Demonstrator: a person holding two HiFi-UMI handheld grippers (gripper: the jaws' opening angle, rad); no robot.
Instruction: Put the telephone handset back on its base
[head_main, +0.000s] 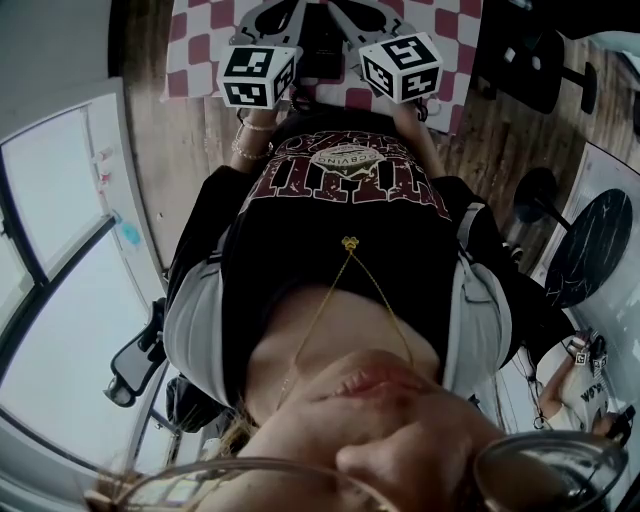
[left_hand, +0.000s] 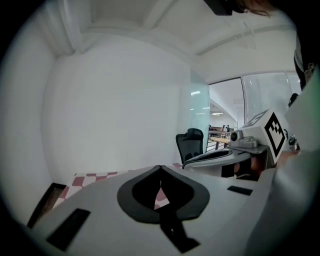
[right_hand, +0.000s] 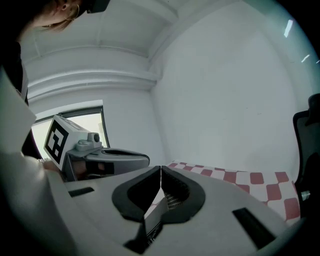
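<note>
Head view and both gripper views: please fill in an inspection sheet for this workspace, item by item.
Surface: red-and-white checked cloth.
Job's things: telephone not made out for certain; a pale grilled part shows below the right jaws, and a dark shape lies between the grippers.
Clutter: nothing seen.
Grippers: left gripper, jaws together, nothing between them; right gripper, jaws together at the tips.
Cables: nothing seen.
Surroundings: white wall, black office chair, glass partition, wooden floor.
</note>
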